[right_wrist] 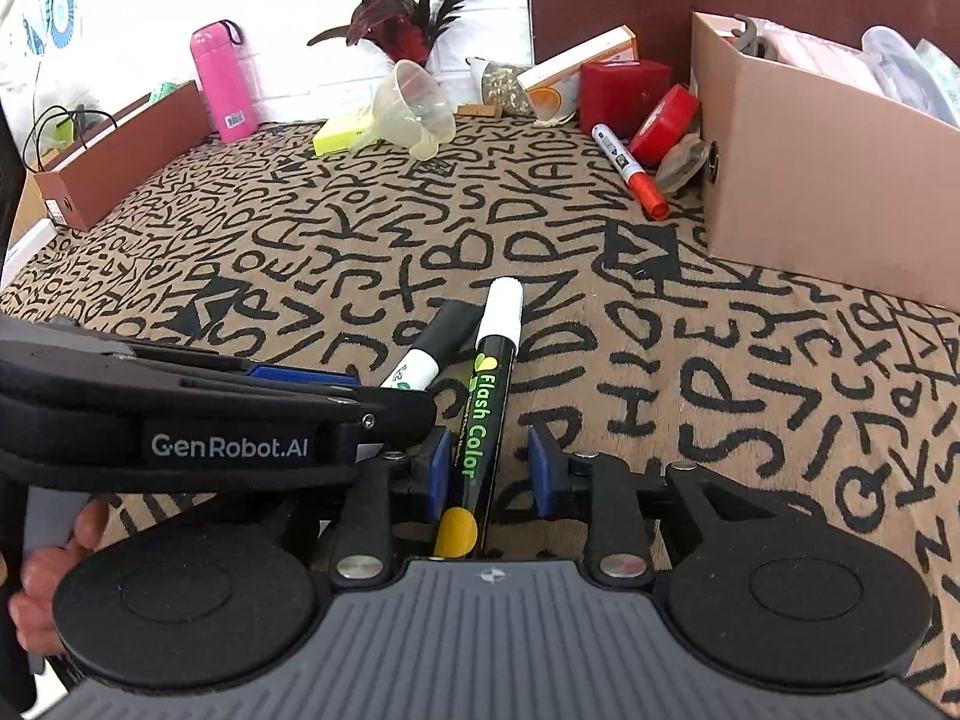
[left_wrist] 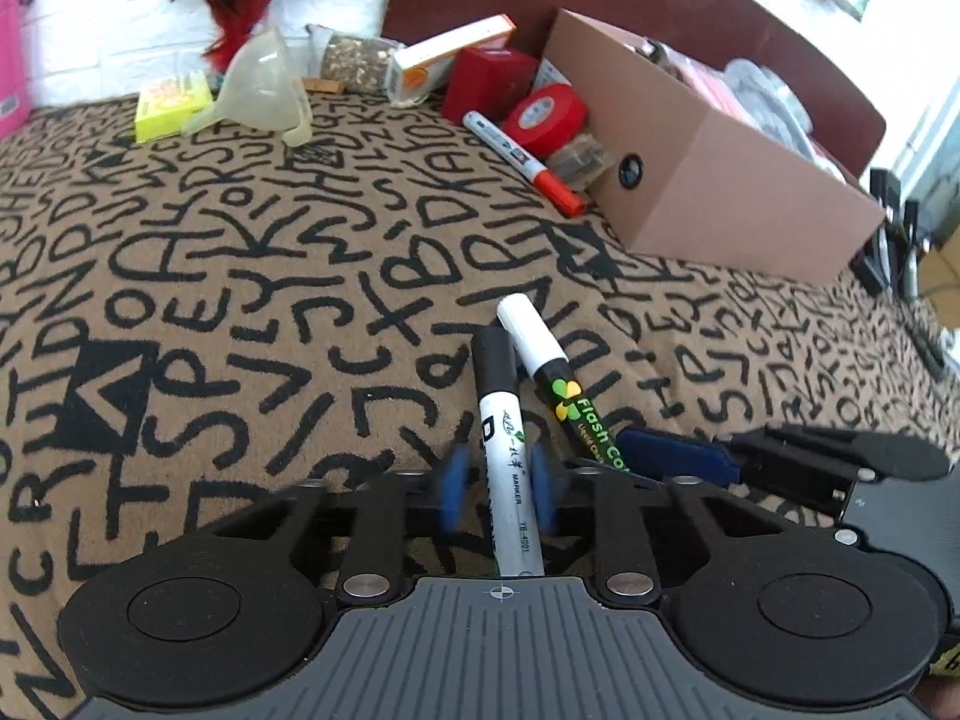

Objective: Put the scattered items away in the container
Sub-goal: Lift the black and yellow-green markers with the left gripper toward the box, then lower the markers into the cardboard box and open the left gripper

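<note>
A white marker with a black cap (left_wrist: 501, 420) lies on the lettered cloth between the blue pads of my left gripper (left_wrist: 500, 486), which stands open around it with gaps on both sides. A black Flash Color marker with a white cap (right_wrist: 489, 390) lies beside it, between the pads of my right gripper (right_wrist: 489, 468), also open; the left pad is close to it. Both markers also show crossed over in the other view: the Flash Color marker (left_wrist: 564, 384) and the white marker (right_wrist: 435, 351). The cardboard box (right_wrist: 822, 180) holding several items stands at the far right.
Near the box lie a red-capped marker (right_wrist: 630, 171), a red tape roll (right_wrist: 666, 123), a red cube (right_wrist: 621, 87), an orange-white carton (right_wrist: 576, 69), a clear funnel (right_wrist: 414, 108), yellow sticky notes (right_wrist: 342, 135) and a pink bottle (right_wrist: 223, 81). A brown box (right_wrist: 114, 159) stands left.
</note>
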The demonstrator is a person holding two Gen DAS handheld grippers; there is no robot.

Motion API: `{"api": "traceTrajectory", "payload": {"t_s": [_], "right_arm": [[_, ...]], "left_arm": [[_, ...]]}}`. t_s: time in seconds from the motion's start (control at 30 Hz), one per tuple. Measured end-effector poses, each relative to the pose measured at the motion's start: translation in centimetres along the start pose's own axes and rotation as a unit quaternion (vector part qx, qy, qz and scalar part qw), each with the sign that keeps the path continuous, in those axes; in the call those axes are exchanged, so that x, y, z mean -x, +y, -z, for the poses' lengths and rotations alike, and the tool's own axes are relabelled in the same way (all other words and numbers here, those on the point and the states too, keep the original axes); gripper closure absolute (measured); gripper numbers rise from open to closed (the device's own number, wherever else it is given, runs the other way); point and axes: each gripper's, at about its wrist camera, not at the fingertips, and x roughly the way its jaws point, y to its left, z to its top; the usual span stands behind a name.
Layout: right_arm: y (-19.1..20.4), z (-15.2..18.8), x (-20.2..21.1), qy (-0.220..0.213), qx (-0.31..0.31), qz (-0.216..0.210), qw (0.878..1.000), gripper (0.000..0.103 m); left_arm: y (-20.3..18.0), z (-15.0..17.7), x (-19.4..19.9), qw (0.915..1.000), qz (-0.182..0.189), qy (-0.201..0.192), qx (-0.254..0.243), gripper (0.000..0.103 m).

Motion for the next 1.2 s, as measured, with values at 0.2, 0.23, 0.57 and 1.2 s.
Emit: {"api": "traceTrajectory", "payload": {"t_s": [0.2, 0.23, 0.57, 1.2], "right_arm": [[-0.3, 0.1, 0.1, -0.005, 0.007, -0.003, 1.0, 0.079], [-0.4, 0.0, 0.1, -0.004, 0.005, -0.003, 1.0, 0.079], [0.2, -0.4, -0.8, -0.002, 0.041, 0.009, 0.999, 0.078], [-3.5, 0.5, 3.1, -0.012, -0.084, -0.029, 0.996, 0.086]], "left_arm": [[1.3, 0.0, -0.1, 0.9995, 0.021, 0.009, 0.024, 0.088], [1.2, -0.1, -0.2, 0.9995, 0.018, 0.008, 0.023, 0.088], [1.1, -0.6, -0.6, 0.9998, 0.016, 0.013, 0.005, 0.086], [-2.1, -0.7, 0.2, 0.9978, 0.061, 0.006, 0.025, 0.092]]}}
